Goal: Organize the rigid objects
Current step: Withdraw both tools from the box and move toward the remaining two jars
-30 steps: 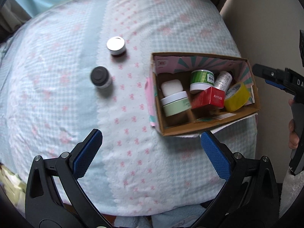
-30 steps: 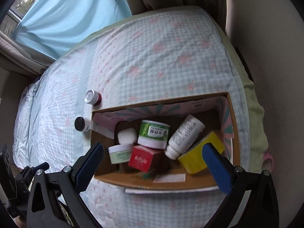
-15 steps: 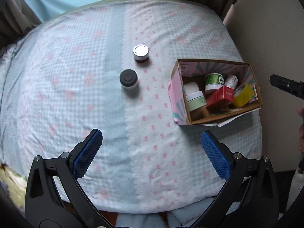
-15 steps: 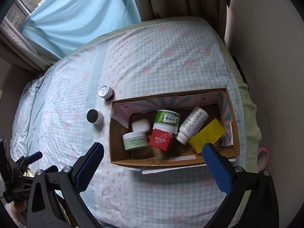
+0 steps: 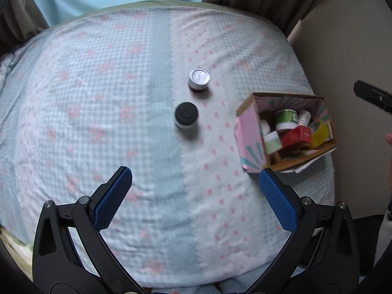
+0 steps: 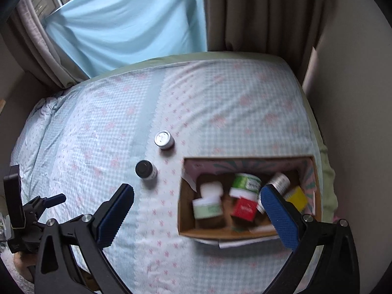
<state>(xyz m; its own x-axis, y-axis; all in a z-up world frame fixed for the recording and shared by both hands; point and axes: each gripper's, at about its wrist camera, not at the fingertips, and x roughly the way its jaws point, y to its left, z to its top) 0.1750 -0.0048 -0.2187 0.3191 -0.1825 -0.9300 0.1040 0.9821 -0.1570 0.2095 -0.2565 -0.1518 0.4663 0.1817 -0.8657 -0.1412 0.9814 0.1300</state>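
Observation:
A cardboard box (image 5: 247,147) (image 6: 186,232) with pink printed walls sits at the bed's right side. It holds several jars, a red carton (image 6: 243,208), a white bottle (image 6: 279,182) and a yellow item (image 6: 297,197). Two small jars stand on the sheet left of the box: one with a black lid (image 5: 185,115) (image 6: 144,169), one with a silver lid (image 5: 199,78) (image 6: 163,139). My left gripper (image 5: 194,191) is open and empty, well short of the black-lidded jar. My right gripper (image 6: 197,205) is open and empty above the box's left end.
The bed (image 5: 98,98) has a light blue checked sheet with pink flowers. A blue cloth (image 6: 127,24) and brown curtains (image 6: 257,12) hang behind it. A wall (image 6: 355,73) runs along the right side. A paper sheet (image 5: 311,165) sticks out under the box.
Both grippers have pulled back and risen, so the bed and box look smaller. The left view has shifted left, bringing the two loose jars toward its centre. Nothing was grasped.

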